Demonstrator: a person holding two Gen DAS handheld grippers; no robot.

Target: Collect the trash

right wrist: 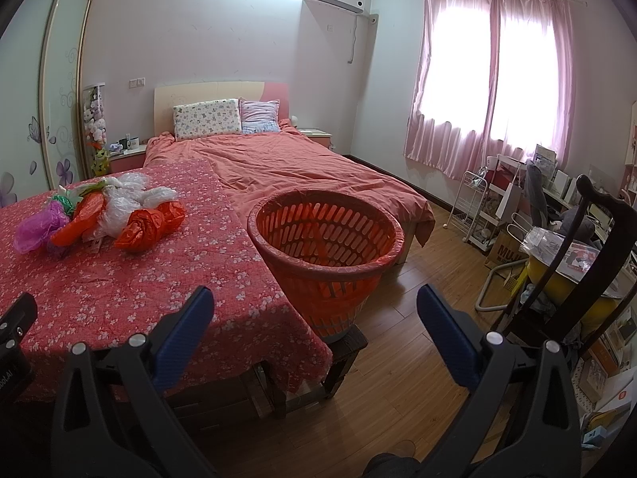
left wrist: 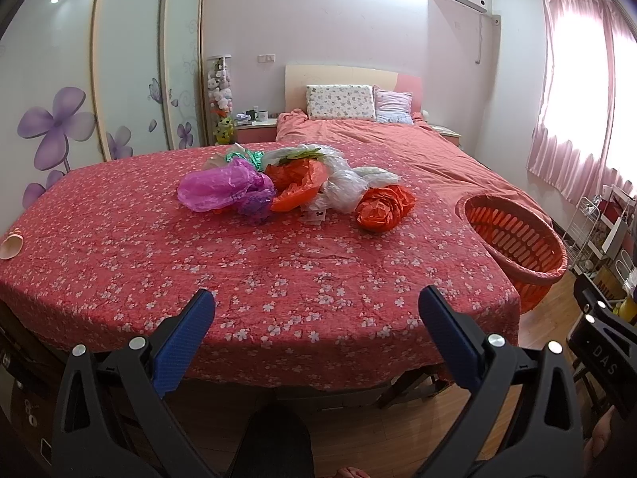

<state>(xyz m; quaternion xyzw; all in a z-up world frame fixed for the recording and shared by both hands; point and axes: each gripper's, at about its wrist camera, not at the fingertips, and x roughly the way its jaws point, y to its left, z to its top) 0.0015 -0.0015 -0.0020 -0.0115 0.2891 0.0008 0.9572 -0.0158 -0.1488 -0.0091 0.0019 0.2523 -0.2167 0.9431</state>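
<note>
A heap of crumpled plastic bags [left wrist: 294,183] lies on the red floral cloth [left wrist: 247,271], far ahead of my left gripper [left wrist: 316,302]: purple [left wrist: 215,189], orange [left wrist: 384,207], clear and green. The right wrist view shows the same heap of bags [right wrist: 103,211] at the far left. An orange slatted basket [right wrist: 326,255] stands on a dark stool [right wrist: 346,350] at the cloth's right corner, just ahead of my right gripper [right wrist: 314,302]; the left wrist view has the basket [left wrist: 517,239] at right. Both grippers are open and hold nothing.
A bed with a pink duvet [right wrist: 302,167] and two pillows [right wrist: 227,117] lies beyond the cloth. Wardrobe doors [left wrist: 79,79] line the left wall. A dark chair [right wrist: 573,263], a white rack [right wrist: 477,207] and clutter fill the right side by the curtained window [right wrist: 493,79]. Wooden floor [right wrist: 418,279] runs between.
</note>
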